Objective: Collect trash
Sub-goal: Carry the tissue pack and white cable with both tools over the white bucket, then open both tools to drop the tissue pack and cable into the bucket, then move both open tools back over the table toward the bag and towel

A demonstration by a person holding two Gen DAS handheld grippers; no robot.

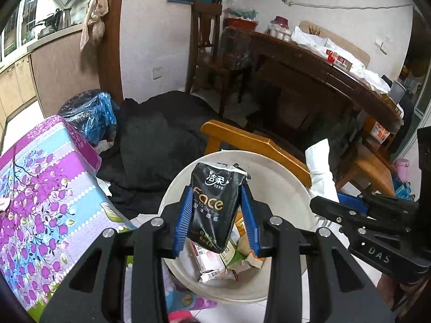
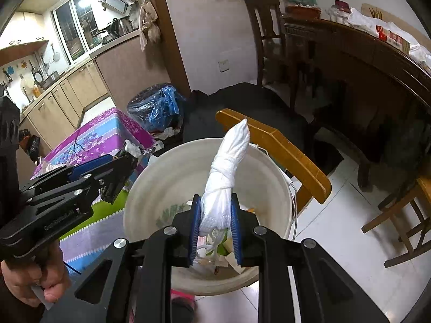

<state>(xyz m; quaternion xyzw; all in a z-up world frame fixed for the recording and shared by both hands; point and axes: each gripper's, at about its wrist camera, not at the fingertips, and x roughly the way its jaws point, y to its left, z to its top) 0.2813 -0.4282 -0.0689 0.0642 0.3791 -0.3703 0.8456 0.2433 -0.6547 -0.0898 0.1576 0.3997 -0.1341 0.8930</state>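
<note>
A floral-covered bench stands at the left. The left hand-held gripper pinches a black tissue packet above a white bucket of trash. The right hand-held gripper pinches a knotted white bag over the same bucket.

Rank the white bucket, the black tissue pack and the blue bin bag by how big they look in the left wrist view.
1. White bucket, largest.
2 and 3. Black tissue pack and blue bin bag look about alike; the pack, gripped by the left gripper, is much nearer the camera, so I won't rank them.
</note>
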